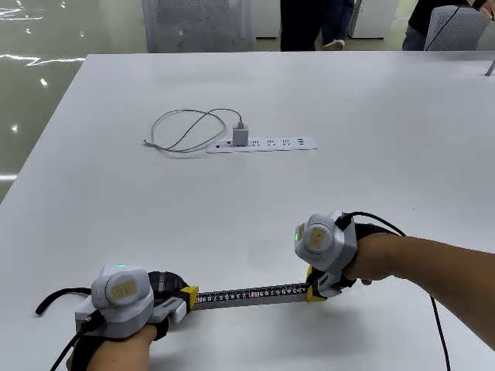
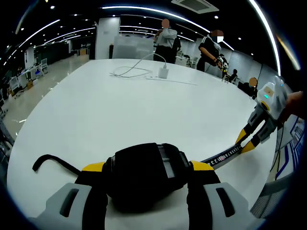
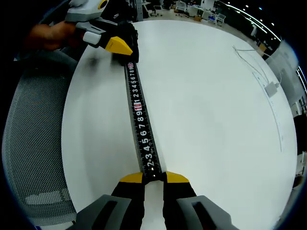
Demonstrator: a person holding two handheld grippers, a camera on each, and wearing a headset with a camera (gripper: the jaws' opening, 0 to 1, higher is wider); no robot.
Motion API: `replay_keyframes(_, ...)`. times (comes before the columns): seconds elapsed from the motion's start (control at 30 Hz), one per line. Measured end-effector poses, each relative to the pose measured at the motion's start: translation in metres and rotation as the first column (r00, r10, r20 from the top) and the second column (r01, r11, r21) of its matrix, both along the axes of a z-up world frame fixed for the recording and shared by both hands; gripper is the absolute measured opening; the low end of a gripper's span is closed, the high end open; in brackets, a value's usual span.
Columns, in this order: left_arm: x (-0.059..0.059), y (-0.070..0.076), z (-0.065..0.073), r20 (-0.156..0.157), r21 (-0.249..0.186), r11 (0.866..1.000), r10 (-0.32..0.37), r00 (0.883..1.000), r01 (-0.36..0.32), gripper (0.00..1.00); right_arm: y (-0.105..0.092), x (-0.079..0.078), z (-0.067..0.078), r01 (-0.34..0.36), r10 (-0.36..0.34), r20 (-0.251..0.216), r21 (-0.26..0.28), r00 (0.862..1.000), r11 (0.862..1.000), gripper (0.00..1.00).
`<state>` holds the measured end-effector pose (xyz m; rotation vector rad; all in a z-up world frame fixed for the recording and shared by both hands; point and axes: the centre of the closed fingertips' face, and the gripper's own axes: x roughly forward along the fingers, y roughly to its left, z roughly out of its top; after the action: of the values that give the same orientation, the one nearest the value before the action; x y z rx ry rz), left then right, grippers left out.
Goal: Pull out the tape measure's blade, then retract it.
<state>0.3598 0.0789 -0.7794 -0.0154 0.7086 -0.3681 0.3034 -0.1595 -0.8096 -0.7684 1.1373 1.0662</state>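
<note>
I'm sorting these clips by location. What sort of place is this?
Most likely an open-plan office or lab: a large white table carrying a power strip, a mesh office chair beside it, and long strip lights overhead.

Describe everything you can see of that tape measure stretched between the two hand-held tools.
The tape measure has a chunky black case, plastic by its look, clamped between the yellow-tipped jaws of the left gripper. A black strap trails from it across the white table. Its blade is drawn out straight, dark with pale numerals and a red patch, and the right gripper pinches its free end. Whether the blade rests on the table or hangs just above it, I cannot tell.
</note>
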Motion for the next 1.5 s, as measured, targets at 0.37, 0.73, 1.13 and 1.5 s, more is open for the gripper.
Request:
replay_keyframes(0.37,0.0,0.0,0.0,0.0,0.0,1.0,-0.003,1.0,0.003,0.63,0.003,0.0,0.0,0.007,-0.007,-0.003,0.012,1.0,1.0,0.09)
replay_keyframes(0.73,0.0,0.0,-0.001,-0.002,-0.003,1.0,-0.003,1.0,0.003,0.63,0.006,0.001,-0.001,0.009,-0.009,0.007,-0.003,1.0,1.0,0.09)
replay_keyframes(1.13,0.001,0.0,0.0,-0.001,0.001,1.0,-0.009,1.0,0.009,0.63,0.009,0.002,0.0,0.004,-0.004,-0.004,0.003,1.0,1.0,0.09)
replay_keyframes(1.5,0.002,0.0,-0.001,-0.009,-0.006,1.0,-0.017,1.0,0.017,0.63,0.013,0.004,0.0,0.012,-0.012,0.008,0.006,1.0,1.0,0.09)
